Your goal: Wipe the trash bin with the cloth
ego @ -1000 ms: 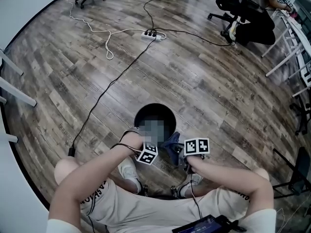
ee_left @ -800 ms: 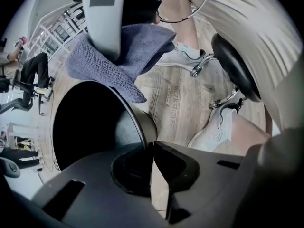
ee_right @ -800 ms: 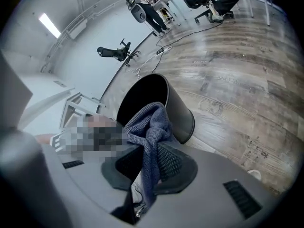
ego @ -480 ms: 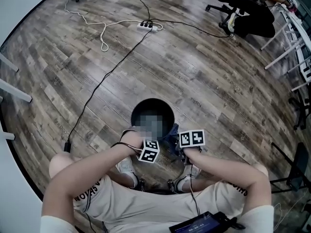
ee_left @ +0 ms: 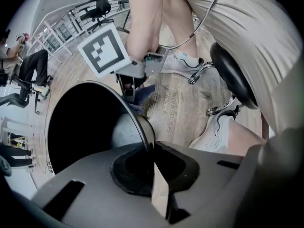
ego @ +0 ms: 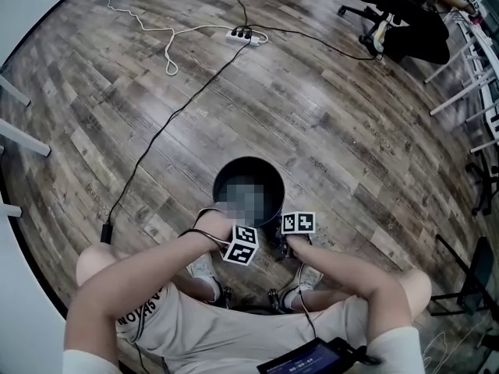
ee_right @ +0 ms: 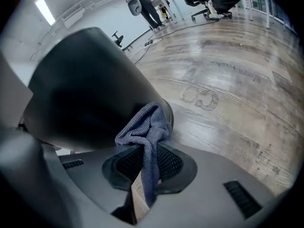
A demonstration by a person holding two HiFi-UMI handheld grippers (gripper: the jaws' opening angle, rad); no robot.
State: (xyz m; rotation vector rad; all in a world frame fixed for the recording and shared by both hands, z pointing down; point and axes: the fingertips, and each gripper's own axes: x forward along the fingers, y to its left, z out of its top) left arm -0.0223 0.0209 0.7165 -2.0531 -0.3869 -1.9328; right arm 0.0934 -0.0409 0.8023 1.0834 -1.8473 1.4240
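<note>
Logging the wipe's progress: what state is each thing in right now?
trash bin: upright, open-topped, rim pinched.
cloth: bunched, clamped, lying against the bin's outer wall.
left claw: shut on the bin's rim.
right claw: shut on the cloth.

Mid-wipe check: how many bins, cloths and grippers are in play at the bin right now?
trash bin: 1
cloth: 1
grippers: 2 (left gripper, right gripper)
Total: 4
</note>
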